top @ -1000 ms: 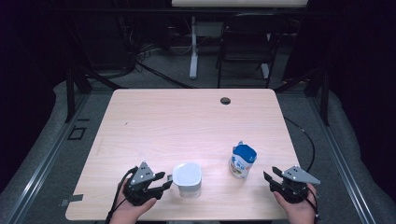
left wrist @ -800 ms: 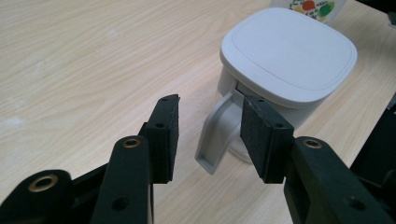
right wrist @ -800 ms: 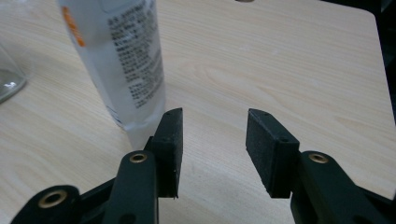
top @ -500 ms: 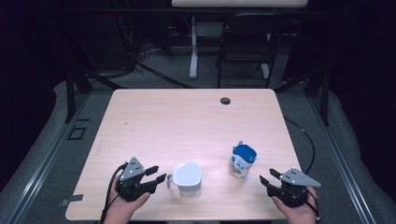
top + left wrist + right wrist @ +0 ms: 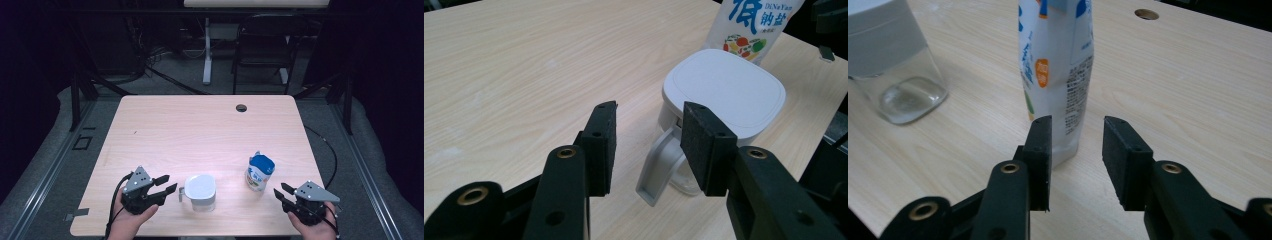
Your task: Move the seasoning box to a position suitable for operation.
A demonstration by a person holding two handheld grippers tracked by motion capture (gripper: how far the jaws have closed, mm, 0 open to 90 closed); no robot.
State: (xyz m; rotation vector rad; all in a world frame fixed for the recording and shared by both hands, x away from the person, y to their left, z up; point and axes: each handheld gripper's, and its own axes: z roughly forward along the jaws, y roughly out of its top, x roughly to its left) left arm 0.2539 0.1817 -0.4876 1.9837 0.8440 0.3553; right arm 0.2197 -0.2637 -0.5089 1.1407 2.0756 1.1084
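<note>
A lidded clear jug (image 5: 201, 191) was seen standing upright near the front edge of the table (image 5: 200, 130), and everything else is placed here from that jug. The left tongs (image 5: 168, 184) were held just to the jug's left, their jaws spread fairly wide with nothing gripped. In the left gripper view the jug's white handle (image 5: 660, 167) was found pointing back toward these tongs, its long axis running up and down, already partly between the two pads but touched by neither as far as could be made out. The coming move is judged to turn on that: the handle lay straight ahead of the left tongs, which were much the nearer pair.

To the jug's right, a little farther back, a blue-and-white pouch (image 5: 259, 172) stood upright (printed lettering marks it as a salt pack). The right tongs (image 5: 280, 192) were beyond it, farther from the jug. Their jaws had just been closing, yet they were still apart and empty, the pouch (image 5: 1055, 75) standing just ahead of the tips rather than between them.

The jug's contents could not be judged; its clear lower body (image 5: 908, 95) looked empty, but the white lid (image 5: 725, 93) covered the top. The pouch's top was cut off in both gripper views.
</note>
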